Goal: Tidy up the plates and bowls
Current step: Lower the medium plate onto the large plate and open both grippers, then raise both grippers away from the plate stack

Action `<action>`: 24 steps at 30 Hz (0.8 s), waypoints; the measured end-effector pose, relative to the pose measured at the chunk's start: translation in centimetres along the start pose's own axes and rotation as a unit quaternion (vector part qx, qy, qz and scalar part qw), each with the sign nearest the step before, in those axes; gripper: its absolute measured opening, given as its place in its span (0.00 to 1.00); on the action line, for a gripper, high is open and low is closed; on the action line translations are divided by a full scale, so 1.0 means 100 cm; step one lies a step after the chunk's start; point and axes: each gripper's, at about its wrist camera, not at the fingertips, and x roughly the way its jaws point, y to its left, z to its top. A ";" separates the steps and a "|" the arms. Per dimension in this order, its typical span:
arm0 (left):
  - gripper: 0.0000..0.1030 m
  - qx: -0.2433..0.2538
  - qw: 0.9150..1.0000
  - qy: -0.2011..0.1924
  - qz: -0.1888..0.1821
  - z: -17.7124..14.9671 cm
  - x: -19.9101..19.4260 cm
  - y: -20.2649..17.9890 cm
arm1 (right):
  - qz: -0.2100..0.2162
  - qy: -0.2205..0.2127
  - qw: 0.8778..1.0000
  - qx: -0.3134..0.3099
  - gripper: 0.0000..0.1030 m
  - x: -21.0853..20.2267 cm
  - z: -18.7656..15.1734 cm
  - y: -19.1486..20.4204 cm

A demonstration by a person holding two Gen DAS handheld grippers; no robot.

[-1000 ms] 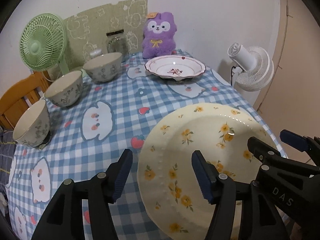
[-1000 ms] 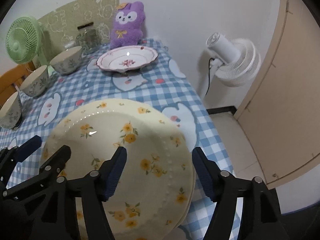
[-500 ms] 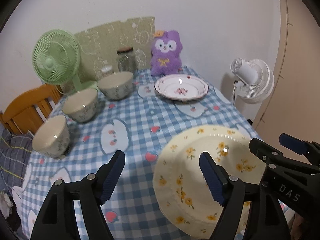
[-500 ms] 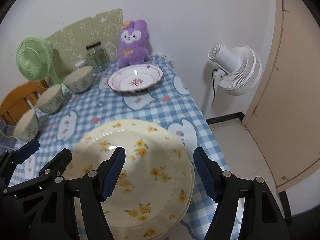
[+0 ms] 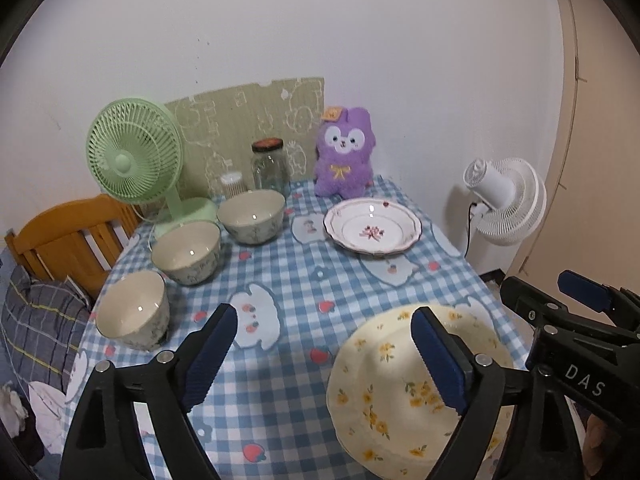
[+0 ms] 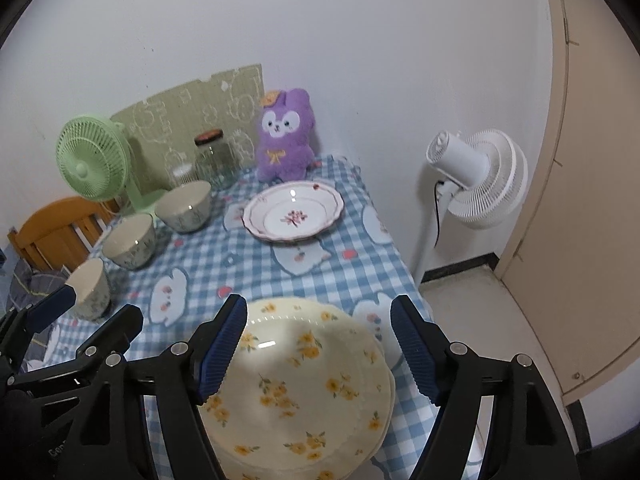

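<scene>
Left wrist view: left gripper jaws just spread wide, nothing pinched. Right gripper just eased open too, empty, hanging above the yellow floral plates stacked at the table's near edge. Further back: three bowls in a row, then the pink-rimmed plate by the purple plush.

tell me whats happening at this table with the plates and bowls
A person holds a gripper tool in each hand above a checked table. Neither holds anything: the left tool has just been opening, and the right tool hangs open over the yellow flowered plates stacked at the near edge. Three bowls line the left side, and a pink-rimmed plate sits near the purple plush.
</scene>
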 end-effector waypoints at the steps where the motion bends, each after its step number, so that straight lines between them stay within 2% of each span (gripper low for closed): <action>1: 0.90 0.000 1.000 -0.004 0.000 0.002 -0.002 0.001 | 0.000 -0.003 1.000 0.000 0.76 -0.002 0.002 0.000; 3: 0.96 -0.003 1.000 -0.012 0.006 0.006 -0.005 0.004 | 0.002 -0.010 1.000 -0.002 0.76 -0.006 0.007 0.001; 6: 1.00 -0.001 1.000 -0.027 0.013 0.012 -0.010 0.006 | 0.003 -0.019 1.000 -0.002 0.76 -0.010 0.013 0.002; 12: 1.00 0.010 0.999 -0.036 0.016 0.023 -0.011 0.006 | 0.012 -0.025 1.000 -0.004 0.76 -0.010 0.025 0.002; 24: 1.00 0.000 0.999 -0.039 0.023 0.045 0.005 0.006 | 0.020 -0.033 0.999 -0.011 0.76 0.006 0.050 0.004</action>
